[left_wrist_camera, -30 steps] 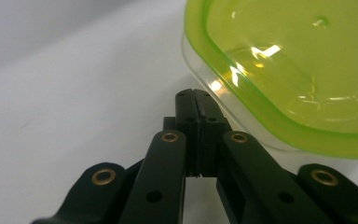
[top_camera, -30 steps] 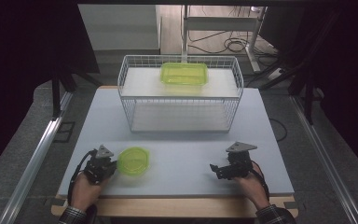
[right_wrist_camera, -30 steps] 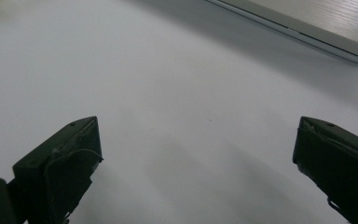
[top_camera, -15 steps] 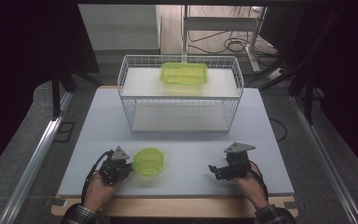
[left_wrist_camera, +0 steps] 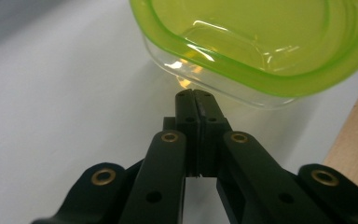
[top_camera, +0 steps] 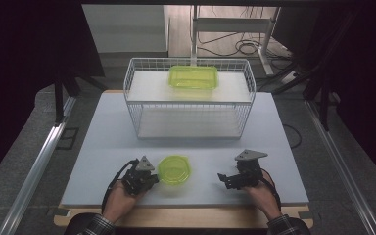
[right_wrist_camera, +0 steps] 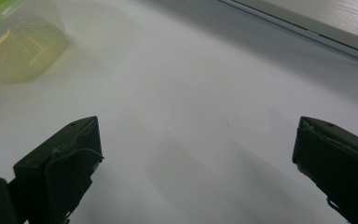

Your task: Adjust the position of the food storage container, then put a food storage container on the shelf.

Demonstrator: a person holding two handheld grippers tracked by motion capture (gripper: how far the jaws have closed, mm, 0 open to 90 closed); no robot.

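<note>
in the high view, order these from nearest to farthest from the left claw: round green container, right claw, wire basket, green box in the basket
1. Round green container, right beside the left claw.
2. Right claw, across the table's near side.
3. Wire basket, mid-table beyond.
4. Green box, at the basket's far end.

A white wire basket (top_camera: pixel 188 98) is set at the far middle of the pale table top (top_camera: pixel 103 142). A rectangular green-lidded container (top_camera: pixel 194 77) is seen at the basket's upper level, toward the back. A wooden edge (top_camera: pixel 186 215) is shown along the table's near side. Metal rails (top_camera: pixel 34 166) are laid on the grey floor at both sides. Cables (top_camera: pixel 245 46) are coiled on the floor behind the table, beside a metal frame (top_camera: pixel 235 24).
</note>
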